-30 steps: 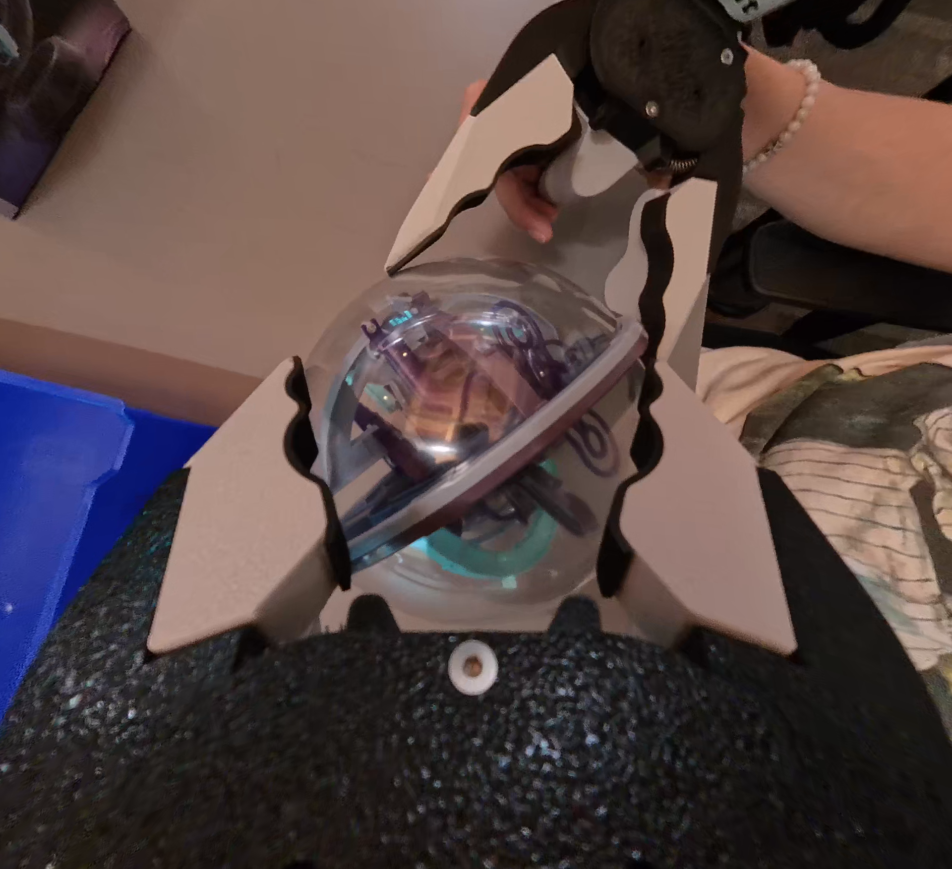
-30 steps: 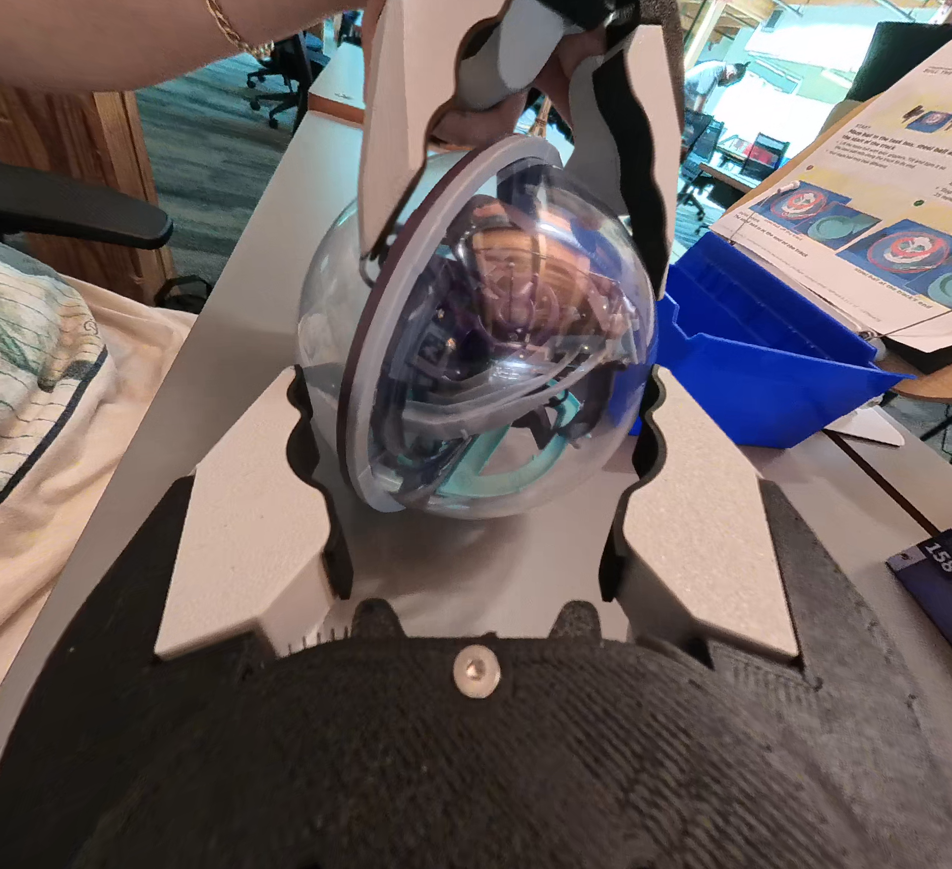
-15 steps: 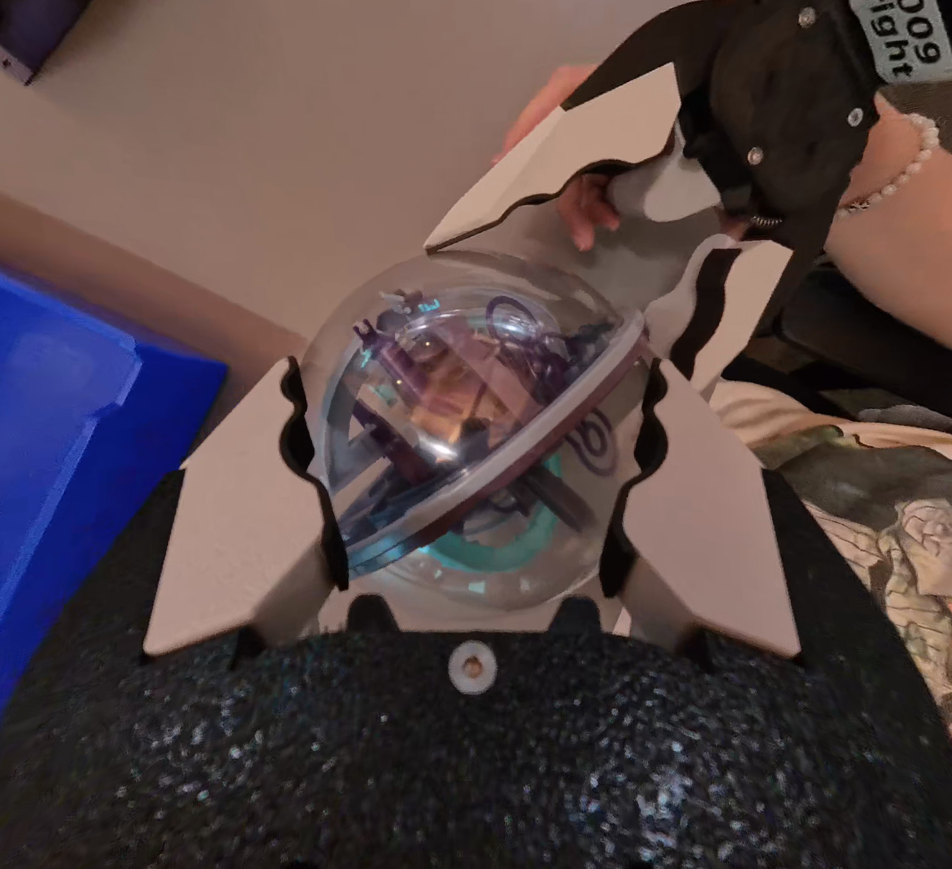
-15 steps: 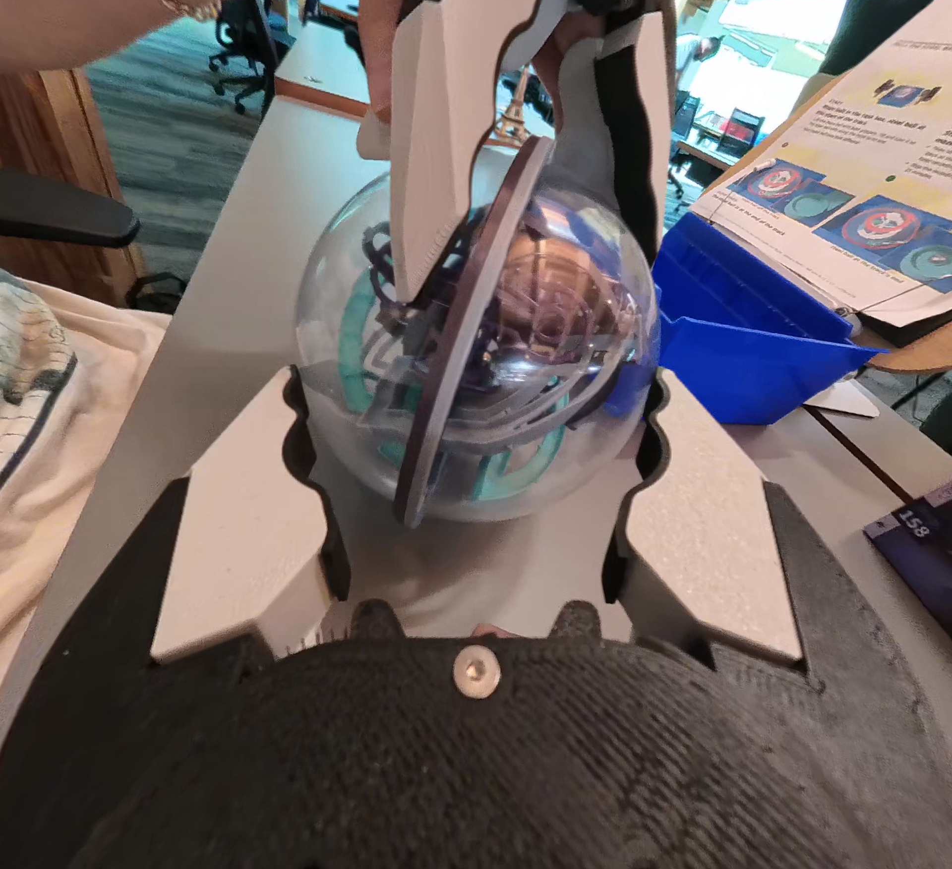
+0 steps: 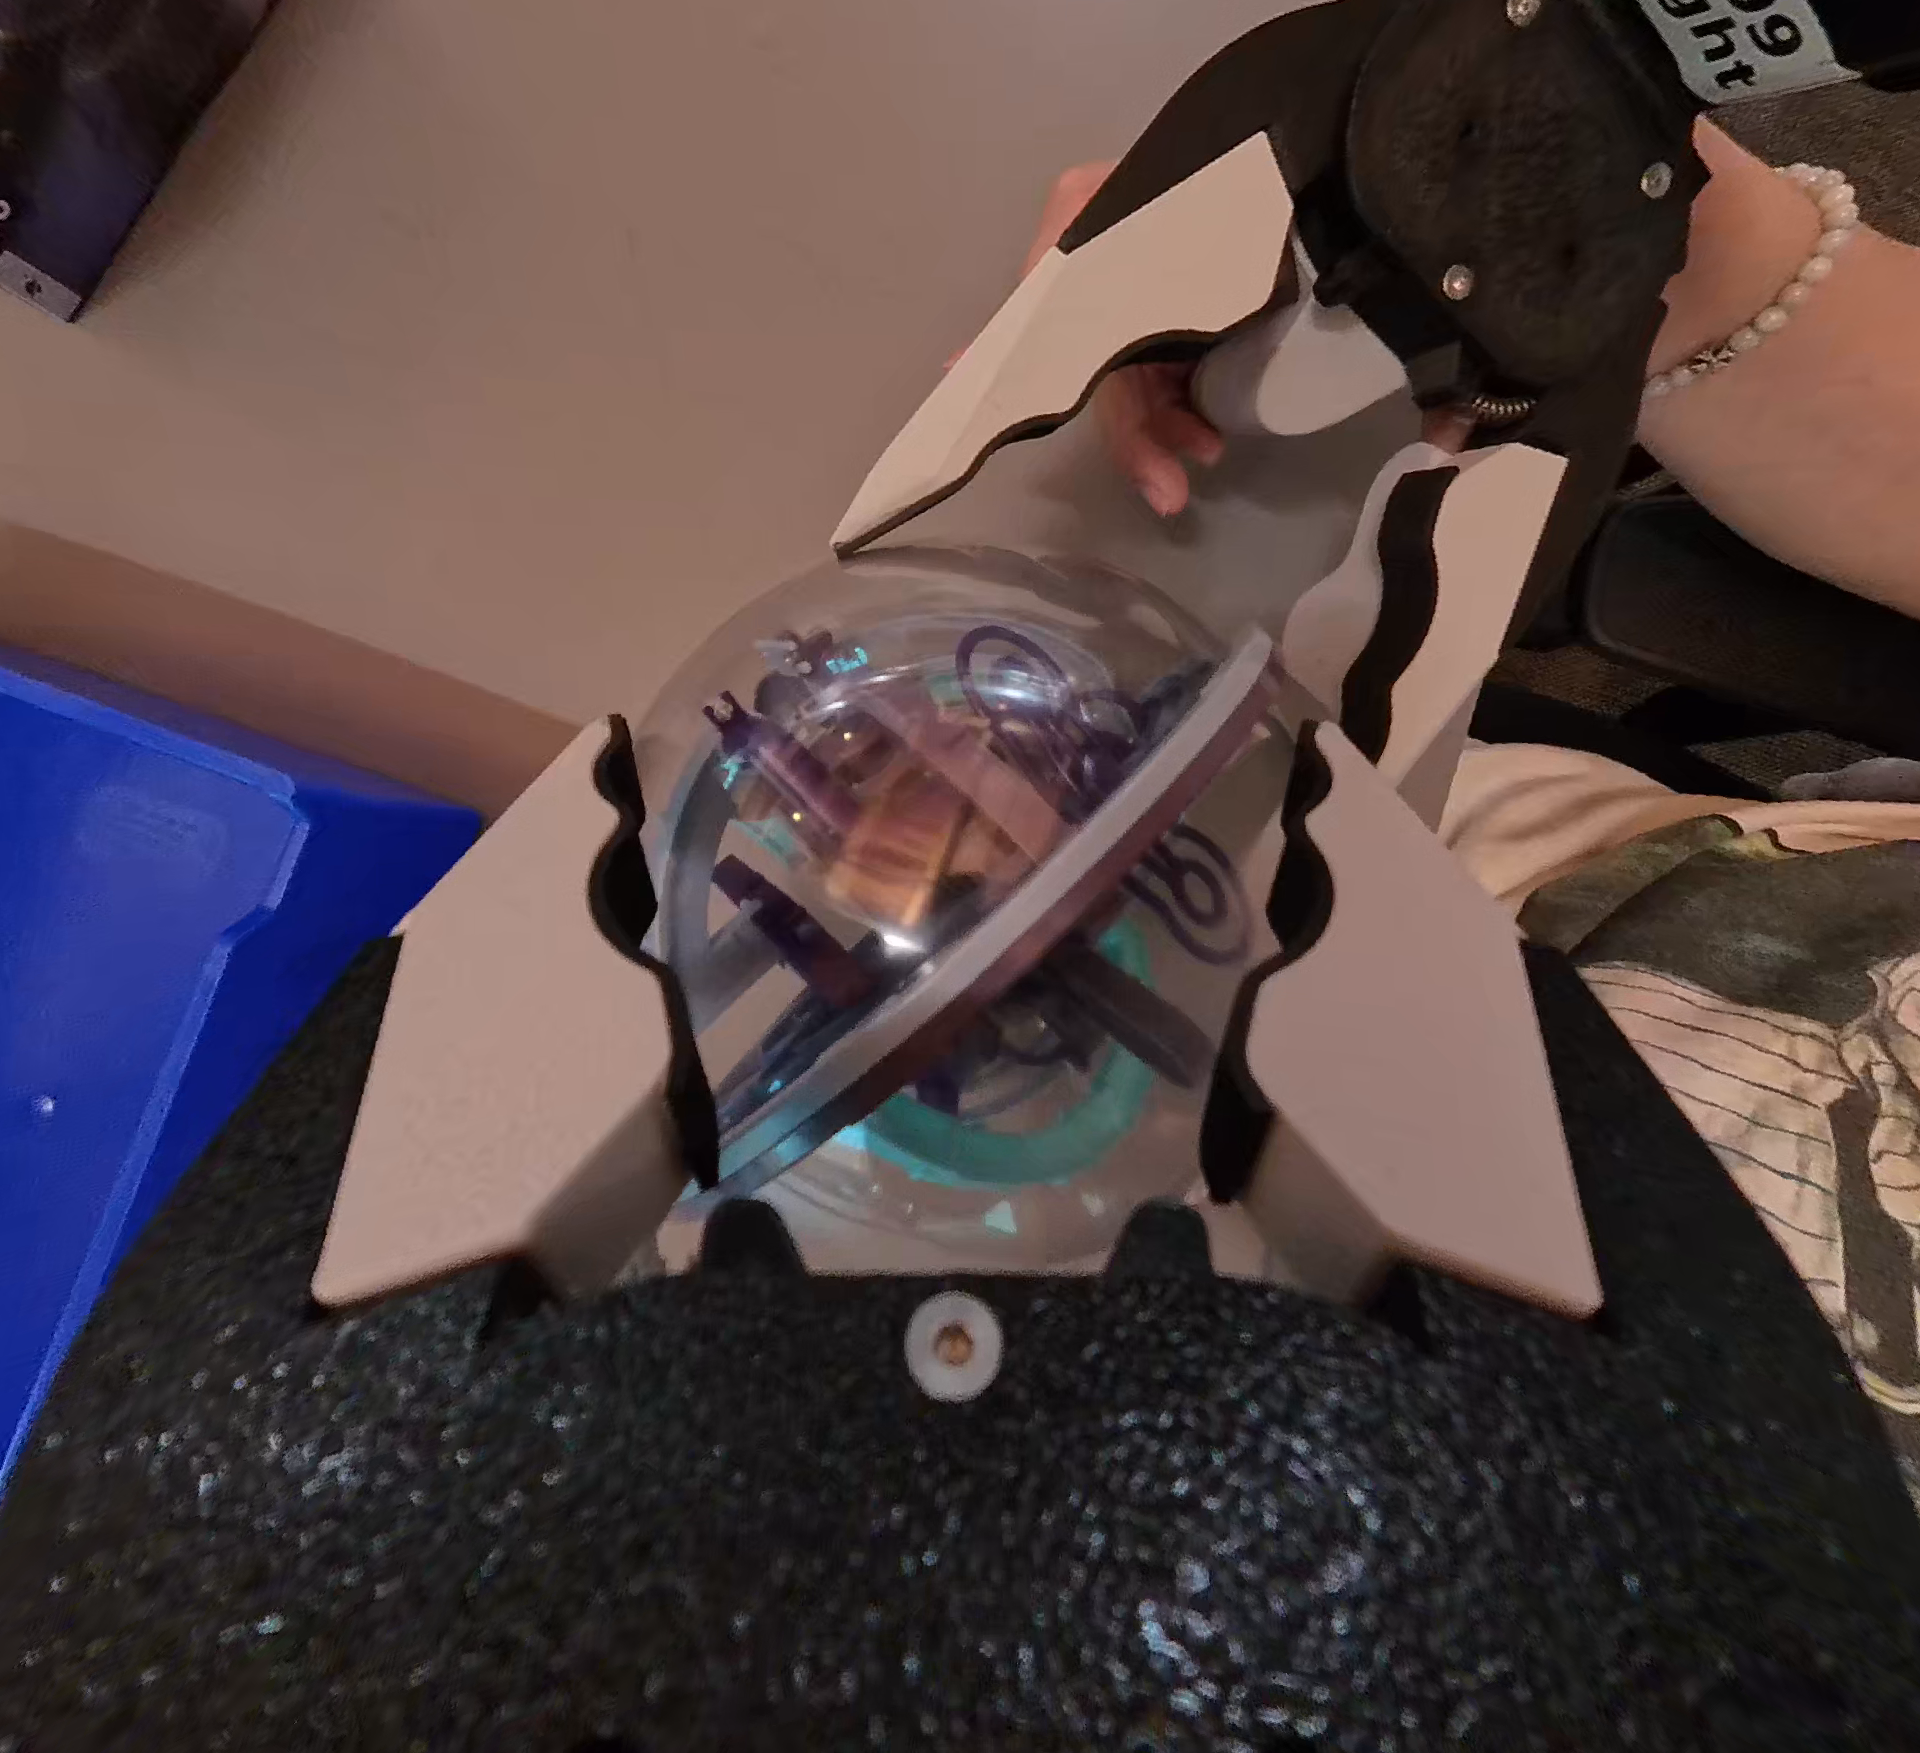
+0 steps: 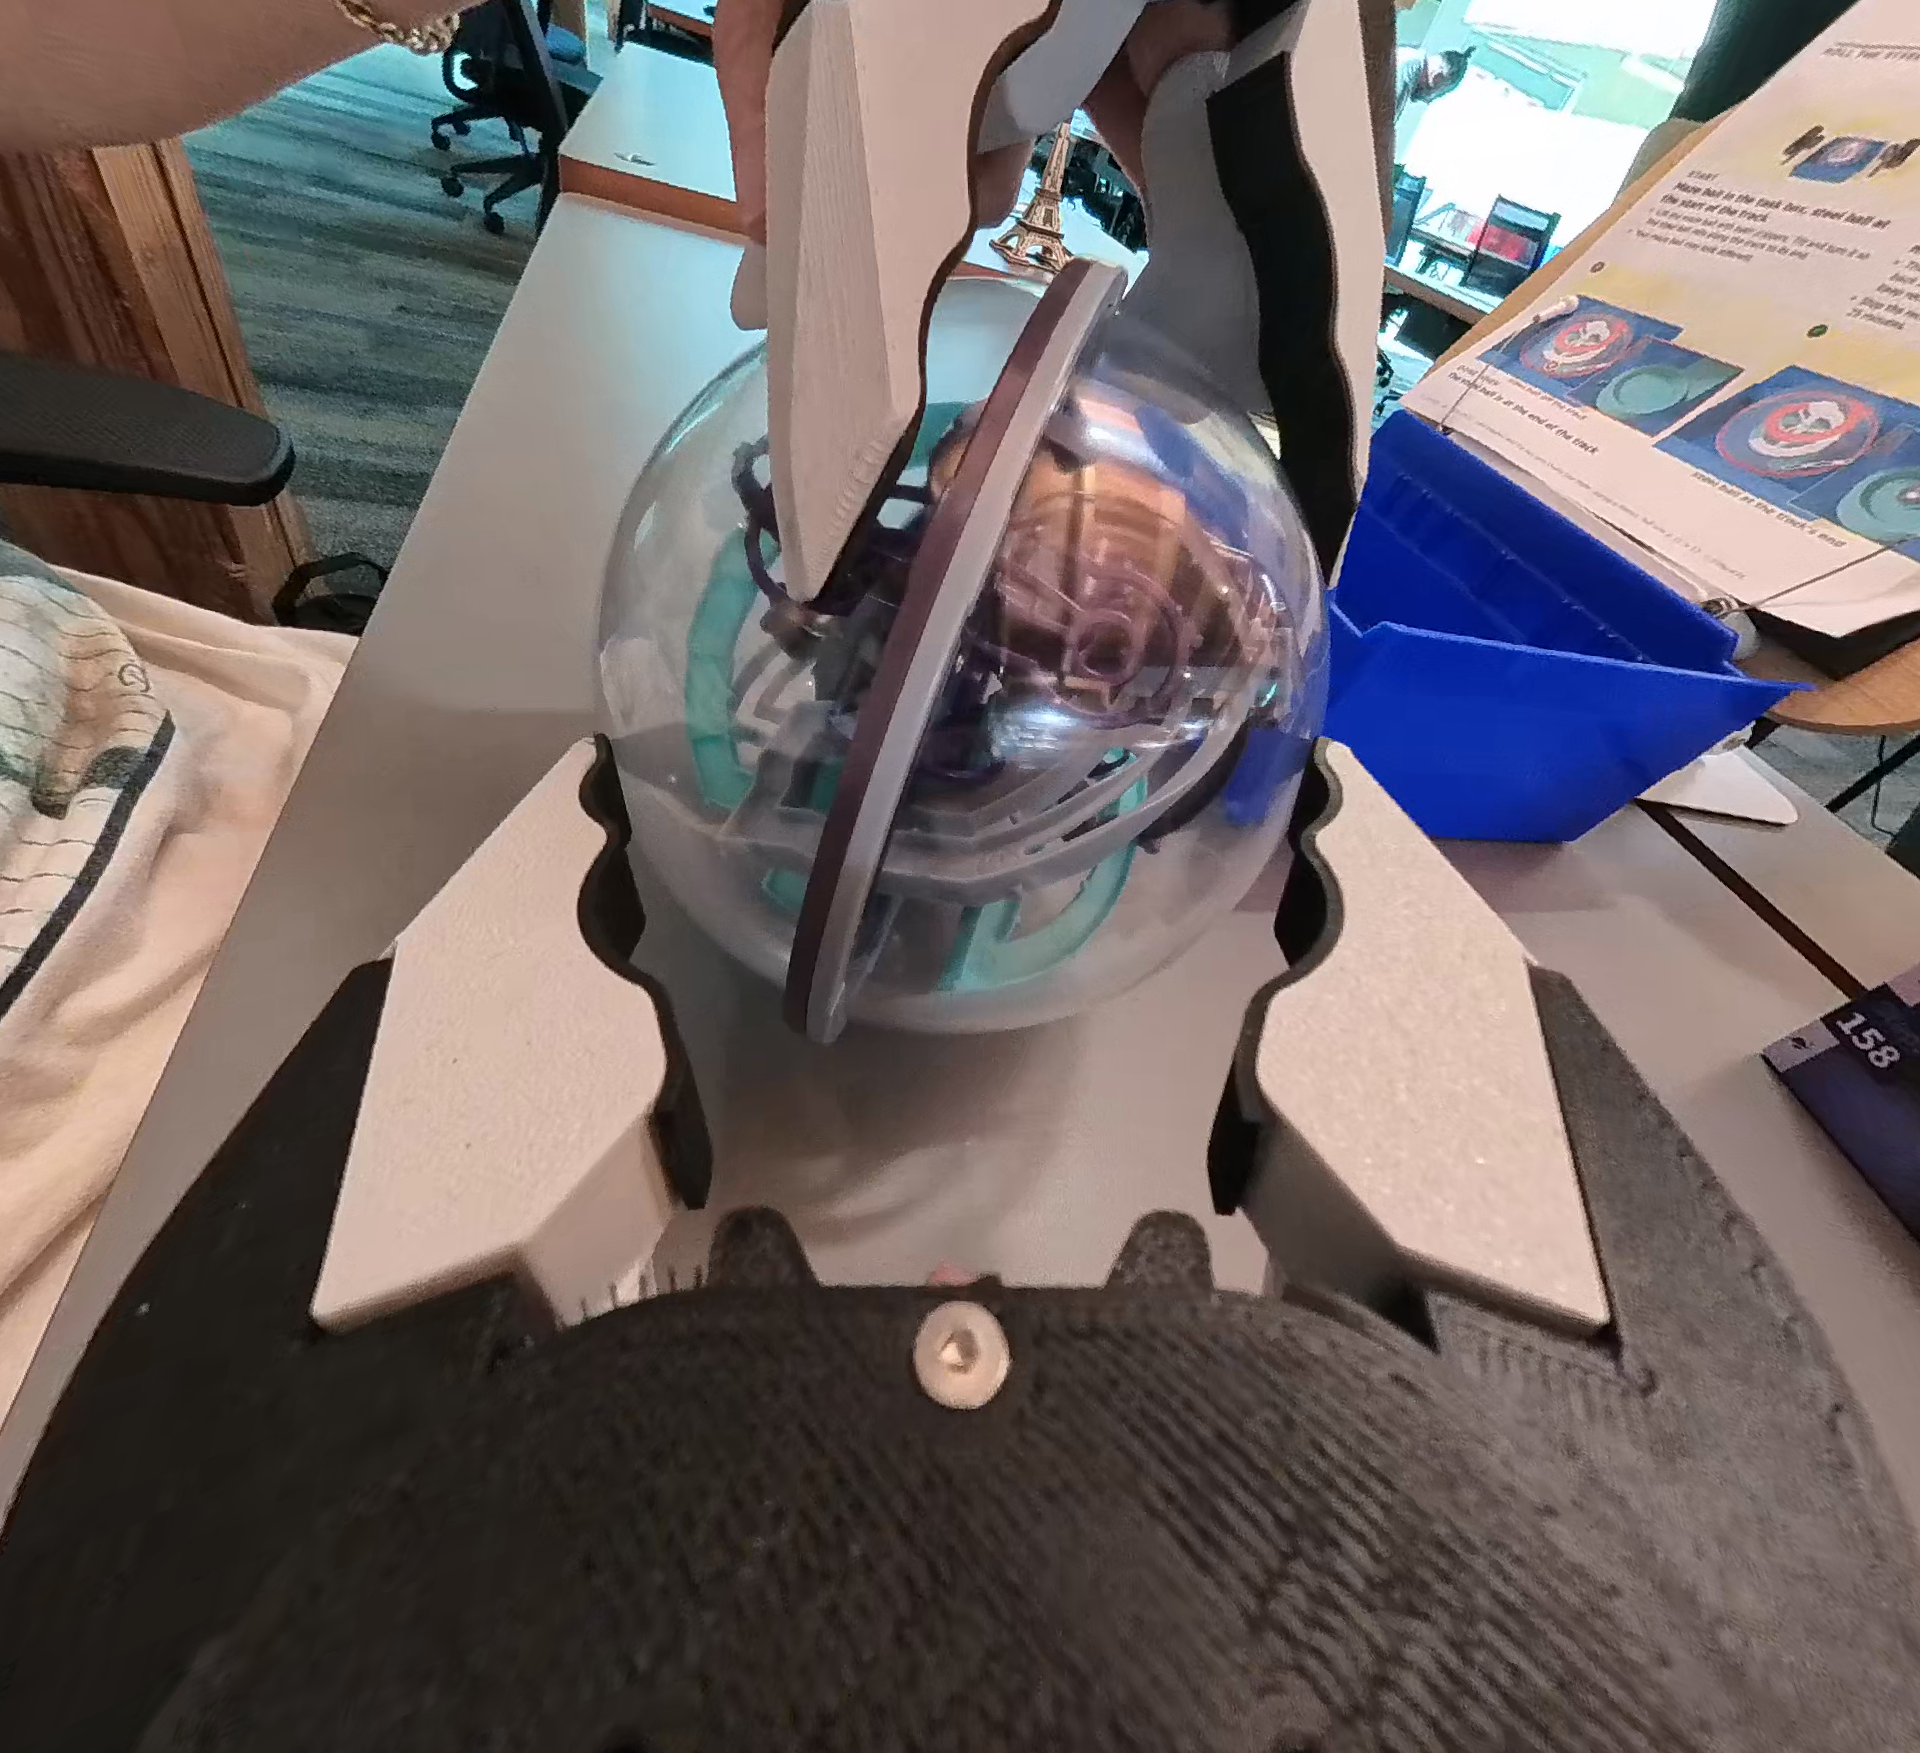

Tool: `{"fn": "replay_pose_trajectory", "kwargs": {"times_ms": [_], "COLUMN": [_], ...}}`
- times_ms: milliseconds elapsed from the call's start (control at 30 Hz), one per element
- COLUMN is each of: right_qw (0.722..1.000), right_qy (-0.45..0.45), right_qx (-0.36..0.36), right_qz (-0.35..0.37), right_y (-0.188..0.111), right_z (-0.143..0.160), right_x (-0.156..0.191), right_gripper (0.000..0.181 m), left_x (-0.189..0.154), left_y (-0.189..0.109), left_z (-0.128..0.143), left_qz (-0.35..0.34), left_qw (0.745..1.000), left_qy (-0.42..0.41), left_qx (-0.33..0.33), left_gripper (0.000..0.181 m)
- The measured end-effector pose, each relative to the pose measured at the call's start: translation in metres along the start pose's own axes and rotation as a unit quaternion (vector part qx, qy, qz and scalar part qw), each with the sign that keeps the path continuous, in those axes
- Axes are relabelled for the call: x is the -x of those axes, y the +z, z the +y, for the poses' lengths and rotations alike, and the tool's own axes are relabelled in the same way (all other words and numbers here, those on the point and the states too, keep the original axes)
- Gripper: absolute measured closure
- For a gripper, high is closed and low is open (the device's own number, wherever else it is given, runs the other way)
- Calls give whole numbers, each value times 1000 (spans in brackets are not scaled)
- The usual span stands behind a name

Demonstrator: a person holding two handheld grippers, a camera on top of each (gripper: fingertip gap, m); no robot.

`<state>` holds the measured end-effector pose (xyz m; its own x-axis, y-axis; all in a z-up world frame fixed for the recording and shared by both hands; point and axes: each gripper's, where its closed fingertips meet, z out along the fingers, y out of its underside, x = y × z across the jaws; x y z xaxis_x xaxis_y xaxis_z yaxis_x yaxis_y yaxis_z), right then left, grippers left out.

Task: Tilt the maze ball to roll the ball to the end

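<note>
Currently:
Maze ball (image 5: 940, 882): between both grippers; equator ring tilted 1-to-7 o'clock.
Left gripper (image 5: 951, 924): clamping the sphere.
Right gripper (image 6: 956, 872): clamping the sphere.

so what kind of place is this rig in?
Likely an open-plan office or lab: office chairs on carpet behind the white table, and more desks farther back. The table holds a blue bin and a printed instruction sheet beside the maze ball.
</note>
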<state>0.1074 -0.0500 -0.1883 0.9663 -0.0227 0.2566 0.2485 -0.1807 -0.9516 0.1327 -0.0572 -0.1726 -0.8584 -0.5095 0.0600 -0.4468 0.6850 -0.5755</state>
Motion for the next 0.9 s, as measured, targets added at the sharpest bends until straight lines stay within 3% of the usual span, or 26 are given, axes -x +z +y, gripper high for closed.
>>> {"fn": "replay_pose_trajectory", "kwargs": {"times_ms": [300,500,600,733,800,900], "right_qw": [1000,994,985,981,986,991], "right_qy": [-3,76,106,122,108,85], "right_qx": [3,-44,-63,-81,-61,-23], "right_qz": [-19,-64,-123,-131,-112,-105], "right_y": [0,7,12,26,37,48], "right_z": [-2,-21,-34,-49,-46,-37], "right_x": [10,24,47,58,60,70], "right_gripper": [62,57,54,58,60,48], "left_x": [-10,-34,-49,-67,-73,-91], "left_y": [-5,-23,-35,-49,-56,-70], "left_z": [7,28,51,72,77,82], "left_qz": [10,-15,-43,-74,-79,-23], "left_qw": [1000,987,964,927,921,924], "left_qy": [19,120,207,280,278,219], "left_qx": [-11,-107,-159,-238,-263,-312], "left_gripper": [62,61,61,61,63,55]}}
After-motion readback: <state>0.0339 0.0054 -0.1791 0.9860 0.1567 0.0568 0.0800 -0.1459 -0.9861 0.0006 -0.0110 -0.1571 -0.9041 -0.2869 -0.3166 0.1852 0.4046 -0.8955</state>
